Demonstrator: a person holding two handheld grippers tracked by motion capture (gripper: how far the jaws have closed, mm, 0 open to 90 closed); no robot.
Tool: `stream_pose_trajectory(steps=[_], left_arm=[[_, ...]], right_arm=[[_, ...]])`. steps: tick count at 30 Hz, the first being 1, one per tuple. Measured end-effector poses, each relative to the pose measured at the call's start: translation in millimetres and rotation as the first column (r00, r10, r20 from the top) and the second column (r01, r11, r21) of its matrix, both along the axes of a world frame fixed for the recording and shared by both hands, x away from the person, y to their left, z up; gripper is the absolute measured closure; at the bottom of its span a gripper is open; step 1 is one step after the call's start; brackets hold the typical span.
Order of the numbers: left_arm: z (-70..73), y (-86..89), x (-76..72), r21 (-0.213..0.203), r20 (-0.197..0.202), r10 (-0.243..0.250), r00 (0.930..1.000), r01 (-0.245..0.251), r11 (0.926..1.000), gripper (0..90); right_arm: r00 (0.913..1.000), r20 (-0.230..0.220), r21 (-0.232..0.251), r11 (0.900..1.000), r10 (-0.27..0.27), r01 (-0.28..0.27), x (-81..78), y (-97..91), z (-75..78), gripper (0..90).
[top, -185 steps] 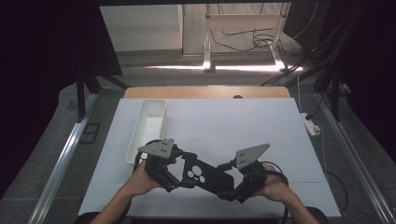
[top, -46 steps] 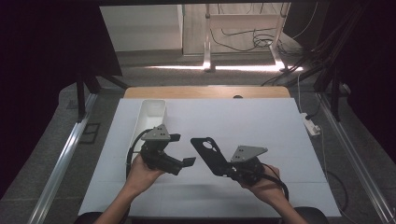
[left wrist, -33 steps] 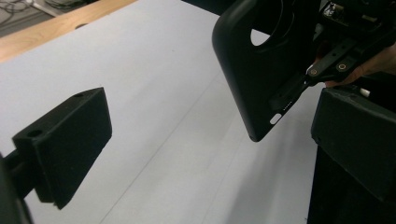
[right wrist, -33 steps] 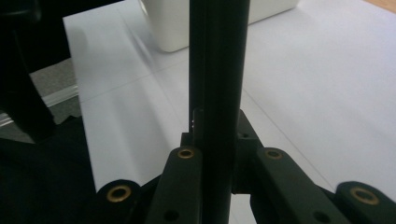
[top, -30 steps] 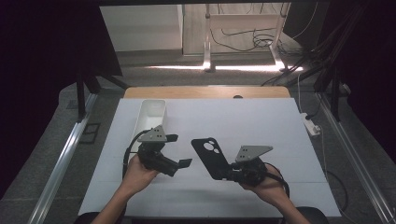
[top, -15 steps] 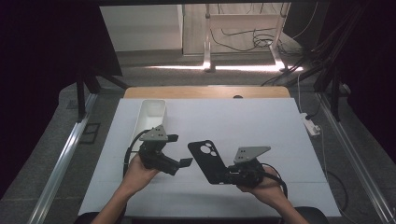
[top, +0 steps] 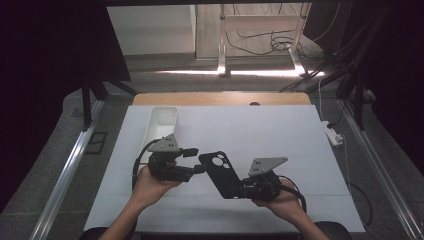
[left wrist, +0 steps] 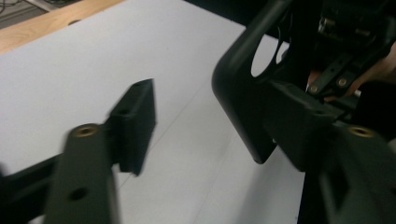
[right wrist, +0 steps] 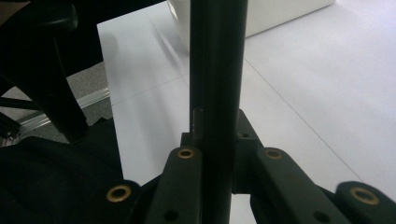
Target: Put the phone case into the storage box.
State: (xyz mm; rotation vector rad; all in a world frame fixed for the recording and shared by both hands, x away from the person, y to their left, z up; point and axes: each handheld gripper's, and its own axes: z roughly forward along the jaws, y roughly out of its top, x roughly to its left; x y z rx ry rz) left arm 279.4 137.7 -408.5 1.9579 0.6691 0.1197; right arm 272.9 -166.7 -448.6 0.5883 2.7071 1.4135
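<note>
Surface: white table (top: 300,135), wooden far edge, dim room, cables on floor behind | white tray (top: 161,121) far left | right gripper (top: 244,188) level, clamped on black phone case (top: 222,172) held above table | left gripper (top: 198,161) at case's top edge, jaws just closing, one pad against the case, the other apart.

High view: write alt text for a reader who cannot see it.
A person's right claw grips a black phone case above a white table, while the left claw reaches its jaws around the case's top corner, having just been closing. A white tray sits at the table's far left.
</note>
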Motion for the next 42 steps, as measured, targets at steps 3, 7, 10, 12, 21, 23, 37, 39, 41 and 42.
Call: stream_pose_trajectory(steps=[3,7,10,12,21,23,37,39,41,42], left_arm=[[0.4,2.7,1.2,-0.015,-0.017,-0.005,0.9998,0.005,0.9999,52.8],[-0.8,0.8,1.3,-0.017,-0.036,-0.018,0.9992,0.017,0.9997,57.6],[-1.3,-0.1,2.0,-0.016,-0.047,-0.019,0.9987,0.018,0.9997,66.0],[-1.3,0.0,2.4,-0.022,-0.056,-0.02,0.9982,0.018,0.9996,67.5],[-2.3,0.0,4.1,-0.061,-0.095,-0.03,0.995,0.024,0.9979,76.9],[-2.9,1.3,5.2,-0.075,-0.108,-0.034,0.9935,0.026,0.9969,78.6],[-2.2,1.1,5.5,-0.115,-0.117,-0.037,0.9925,0.024,0.9931,84.2],[-1.5,-0.1,5.5,-0.104,-0.111,-0.032,0.9933,0.021,0.9944,84.2],[-1.2,-1.0,5.7,-0.095,-0.108,-0.029,0.9938,0.019,0.9953,84.1],[-1.2,-1.1,5.8,-0.092,-0.106,-0.027,0.994,0.018,0.9956,84.1]], right_arm=[[1.0,0.007,0.001,1.0,-0.007,0.007,-0.1,-0.2,0.4,84.3],[0.9998,0.011,0.0,0.9999,-0.014,0.014,-0.1,0.0,0.7,84.3],[0.9997,0.018,-0.002,0.9998,-0.018,0.018,-0.4,0.5,0.6,84.4],[0.9994,0.026,-0.004,0.9997,-0.023,0.023,-1.0,0.7,0.8,84.3],[0.9985,0.048,-0.013,0.9995,-0.027,0.027,-2.0,1.9,0.7,84.3],[0.9981,0.055,-0.018,0.9994,-0.029,0.03,-2.3,2.3,0.6,84.3],[0.9951,0.082,-0.063,0.9962,-0.055,0.061,-2.5,8.1,-2.7,70.6],[0.994,0.09,-0.072,0.995,-0.063,0.07,-2.7,9.3,-3.5,65.3],[0.995,0.076,-0.074,0.9948,-0.065,0.071,-1.8,10.4,-4.0,58.3],[0.9954,0.072,-0.077,0.9947,-0.063,0.069,-1.5,10.7,-4.4,56.9]])
